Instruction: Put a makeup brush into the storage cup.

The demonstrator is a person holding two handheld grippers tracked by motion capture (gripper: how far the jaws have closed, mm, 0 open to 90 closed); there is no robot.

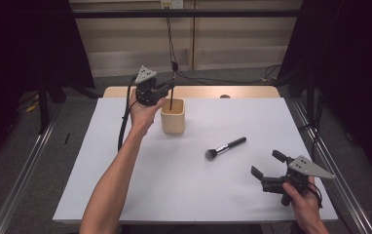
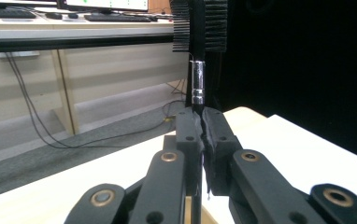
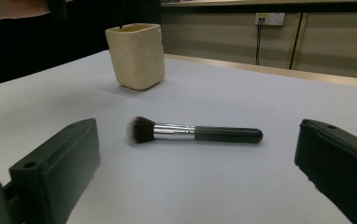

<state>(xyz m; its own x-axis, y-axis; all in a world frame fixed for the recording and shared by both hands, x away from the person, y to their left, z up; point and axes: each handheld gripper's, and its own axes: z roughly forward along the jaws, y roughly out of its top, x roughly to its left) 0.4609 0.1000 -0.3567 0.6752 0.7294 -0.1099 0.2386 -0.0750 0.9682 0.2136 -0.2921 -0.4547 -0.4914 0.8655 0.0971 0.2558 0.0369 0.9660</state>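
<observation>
Near the middle of the far edge of the white tabletop [image 1: 184, 190] stands a cream, square-sided holder cup [image 1: 173, 116]. The left gripper [image 1: 168, 87] hangs just above its rim, jaws pressed together on the thin black handle of a slim makeup brush [image 1: 171, 97], whose lower end dips into the cup's mouth. In the left gripper view the brush [image 2: 197, 81] stands upright out of the clamped jaws, with a short silver ferrule and a flat comb-like black head at the top, so it is going in handle first.

The second brush, a stubby black-handled powder brush with a silver collar and a dark fluffy head [image 1: 225, 147], lies flat right of the tabletop's centre, well apart from the cup, its bristles towards the near edge. The right gripper [image 1: 268, 170] rests low by the near right corner with its jaws spread wide and holding nothing. In the right gripper view the powder brush [image 3: 193, 133] lies crosswise between the two open jaws but some way ahead of them, and the cup [image 3: 136, 55] stands beyond.

The likely trouble is at the cup. If the left gripper lets go while the slim brush is off upright, the handle may catch the rim and tip out, or the light cup may be nudged over. On the right, the round handle of the powder brush could roll away if the jaws close off-centre.
</observation>
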